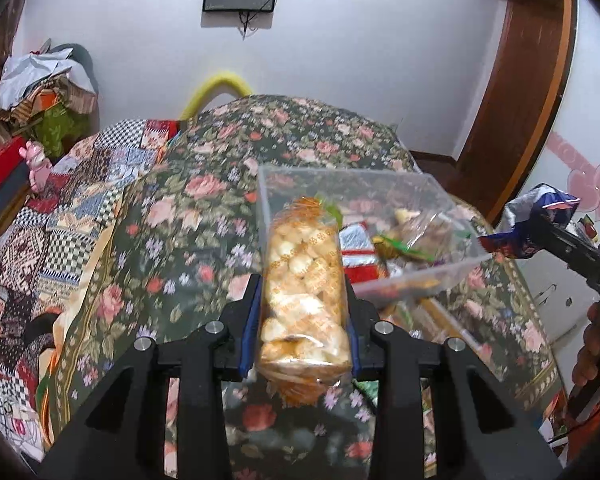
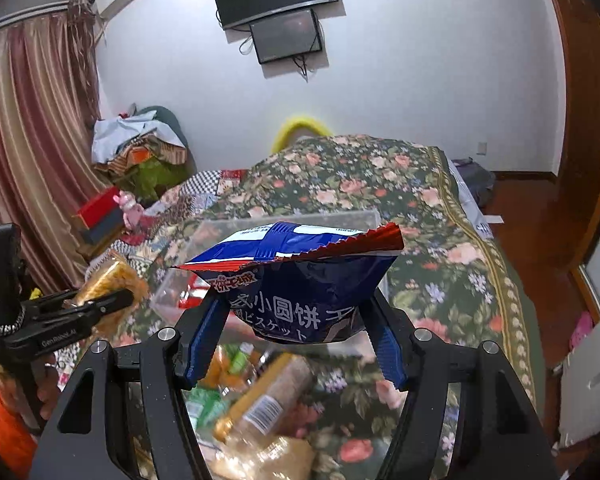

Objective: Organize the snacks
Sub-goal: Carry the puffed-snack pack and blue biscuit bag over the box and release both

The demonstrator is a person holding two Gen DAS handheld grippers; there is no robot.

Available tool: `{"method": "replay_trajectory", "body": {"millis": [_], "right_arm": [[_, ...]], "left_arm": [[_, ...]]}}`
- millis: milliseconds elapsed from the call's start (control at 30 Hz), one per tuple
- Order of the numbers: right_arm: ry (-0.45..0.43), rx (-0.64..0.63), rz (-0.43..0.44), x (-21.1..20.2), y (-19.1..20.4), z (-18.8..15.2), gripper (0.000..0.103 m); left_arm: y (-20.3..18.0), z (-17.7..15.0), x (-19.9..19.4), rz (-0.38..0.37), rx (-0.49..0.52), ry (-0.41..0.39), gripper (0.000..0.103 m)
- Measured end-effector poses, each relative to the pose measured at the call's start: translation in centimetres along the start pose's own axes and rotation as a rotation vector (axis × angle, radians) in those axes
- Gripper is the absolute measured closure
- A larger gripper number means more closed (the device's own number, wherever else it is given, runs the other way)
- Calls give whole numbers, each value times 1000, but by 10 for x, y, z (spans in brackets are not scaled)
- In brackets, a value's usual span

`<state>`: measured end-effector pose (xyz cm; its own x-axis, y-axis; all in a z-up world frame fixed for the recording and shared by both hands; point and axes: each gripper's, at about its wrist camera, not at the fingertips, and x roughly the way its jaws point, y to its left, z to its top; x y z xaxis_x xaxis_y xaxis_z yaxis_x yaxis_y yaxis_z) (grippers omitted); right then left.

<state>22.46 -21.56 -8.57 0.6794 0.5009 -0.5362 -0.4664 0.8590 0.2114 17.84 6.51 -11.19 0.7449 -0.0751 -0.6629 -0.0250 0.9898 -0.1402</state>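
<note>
My left gripper (image 1: 304, 312) is shut on a clear bag of pale yellow cookies (image 1: 302, 280) and holds it above the bed, just in front of a clear plastic box (image 1: 380, 280) with several snack packets inside. My right gripper (image 2: 296, 328) is shut on a blue biscuit bag (image 2: 300, 276) with a red crimped edge, held in the air above the same clear box (image 2: 284, 220). The blue bag also shows at the right of the left wrist view (image 1: 536, 220). The cookie bag and left gripper show at the left of the right wrist view (image 2: 108, 280).
A floral bedspread (image 1: 204, 208) covers the bed. Loose snack packs and a bottle (image 2: 260, 396) lie below the right gripper. A pile of bags and boxes (image 1: 44, 92) sits at the far left. A wooden door frame (image 1: 532, 92) stands at right.
</note>
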Motion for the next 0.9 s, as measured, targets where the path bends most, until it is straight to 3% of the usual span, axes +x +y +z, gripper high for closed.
{"method": "replay_trajectory", "body": {"millis": [467,900], "right_arm": [[32,-20,28,48,11,25,40],[123,-72,21,99,18,38,40]], "left_arm": [[-19,41,32,-9,35,-50,68],[-13,56,96,23,46,32,68]]}}
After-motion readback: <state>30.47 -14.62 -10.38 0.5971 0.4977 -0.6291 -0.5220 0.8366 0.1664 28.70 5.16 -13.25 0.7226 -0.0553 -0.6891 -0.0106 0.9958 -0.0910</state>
